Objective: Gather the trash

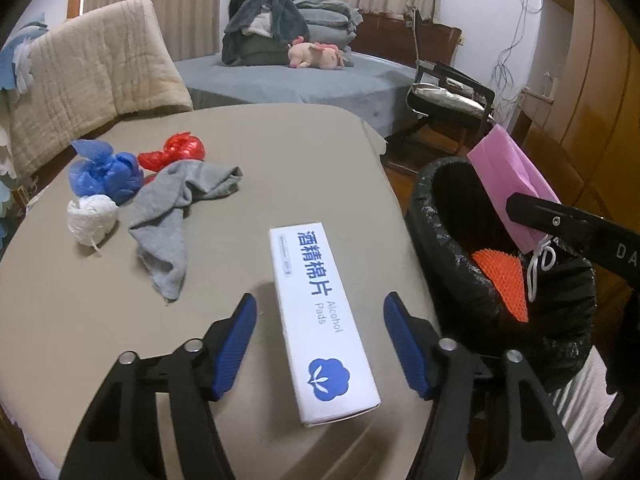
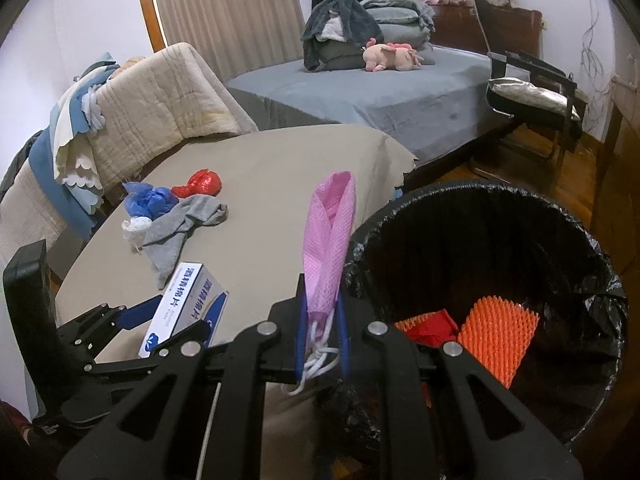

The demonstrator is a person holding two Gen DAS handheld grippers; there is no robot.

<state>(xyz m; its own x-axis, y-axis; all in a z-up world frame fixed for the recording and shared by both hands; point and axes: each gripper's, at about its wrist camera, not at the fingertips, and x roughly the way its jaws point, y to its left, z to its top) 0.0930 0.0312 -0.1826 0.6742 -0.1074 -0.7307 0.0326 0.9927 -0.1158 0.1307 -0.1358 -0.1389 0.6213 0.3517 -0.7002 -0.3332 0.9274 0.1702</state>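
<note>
Matt beige cloth covers the desk (image 1: 280, 152). Glossy white cardboard on the alcohol pad box (image 1: 320, 312), soft grey knit sock (image 1: 176, 216), crinkly black plastic bin liner (image 2: 560, 248), pink woven-textured face mask (image 2: 328, 240), ribbed blue pads (image 1: 236, 344) on the left hand-held gripper (image 1: 320, 344).

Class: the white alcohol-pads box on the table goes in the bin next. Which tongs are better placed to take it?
Left. The left tongs stand open astride the box; the right tongs are shut on the pink mask.
</note>
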